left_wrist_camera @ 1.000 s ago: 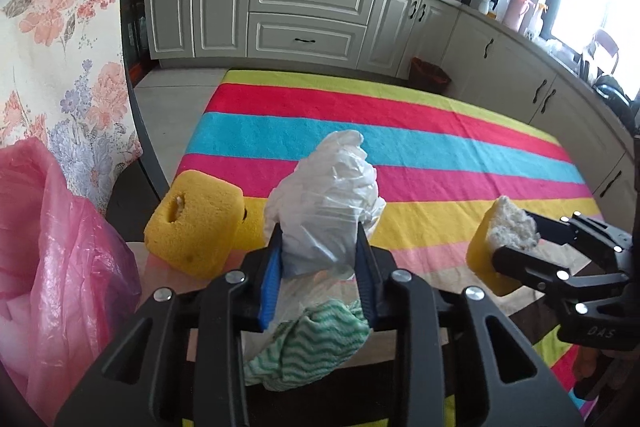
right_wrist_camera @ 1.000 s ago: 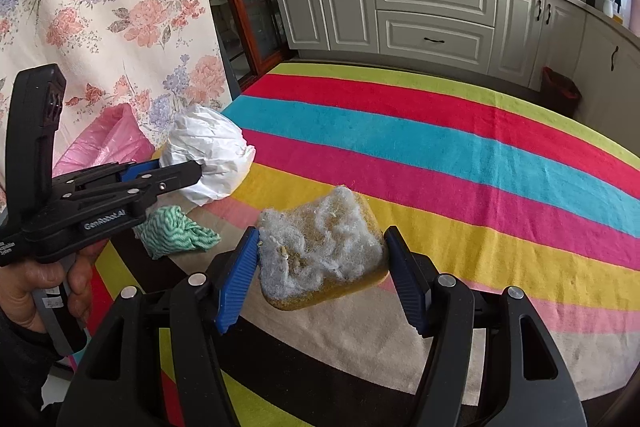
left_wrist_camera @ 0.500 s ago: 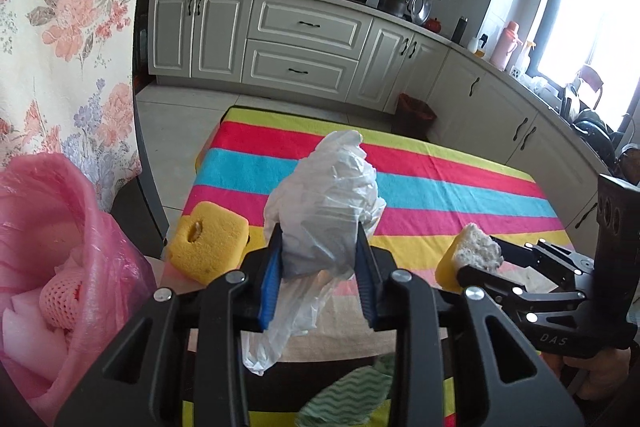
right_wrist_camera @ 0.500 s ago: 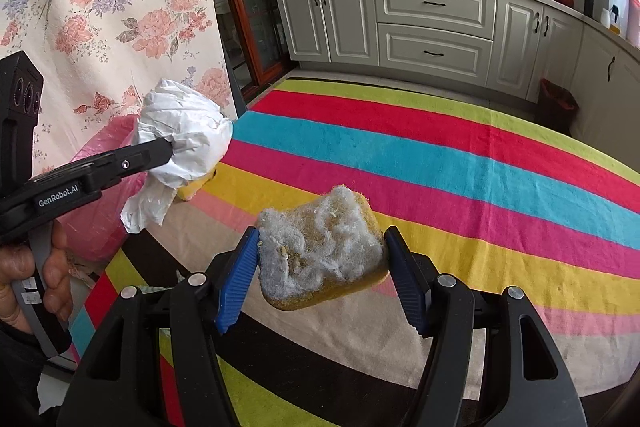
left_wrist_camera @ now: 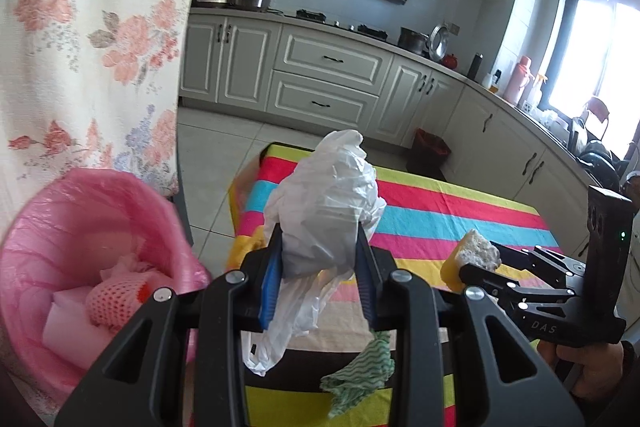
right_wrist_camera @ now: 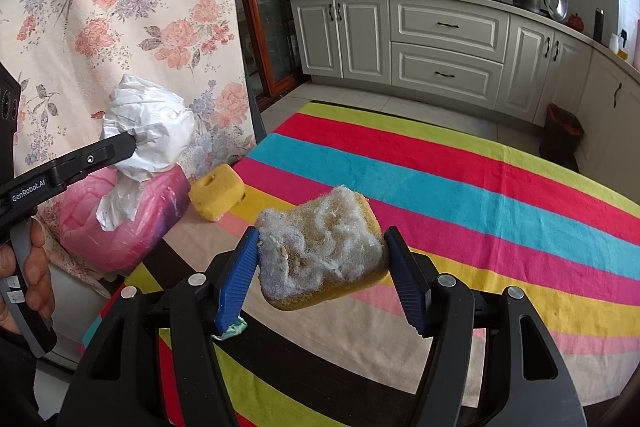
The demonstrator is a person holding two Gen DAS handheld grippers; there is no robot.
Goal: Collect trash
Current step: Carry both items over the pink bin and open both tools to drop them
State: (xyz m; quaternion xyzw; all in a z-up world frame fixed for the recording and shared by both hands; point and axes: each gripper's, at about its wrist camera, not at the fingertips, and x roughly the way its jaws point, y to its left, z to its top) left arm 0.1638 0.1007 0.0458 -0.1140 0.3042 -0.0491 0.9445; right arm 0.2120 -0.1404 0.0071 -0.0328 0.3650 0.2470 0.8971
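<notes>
"GenRobot.AI" left gripper [left_wrist_camera: 318,267] clamps an upright white bag [left_wrist_camera: 326,203]; "DAS" right gripper [right_wrist_camera: 322,267] clamps a crosswise sponge [right_wrist_camera: 320,247].

Left gripper [left_wrist_camera: 318,247]: black frame, blue finger pads [left_wrist_camera: 269,277] clamped on a crumpled white plastic bag [left_wrist_camera: 326,203], raised clear of the table; bare hand [right_wrist_camera: 30,269] wrapped round its grip, seen at the near left from the right wrist view.

Right gripper [right_wrist_camera: 322,247]: black frame, blue pads pressing both ends of a worn yellow sponge [right_wrist_camera: 322,247], held in the air; hand [left_wrist_camera: 600,373] on its handle, near right.
</notes>
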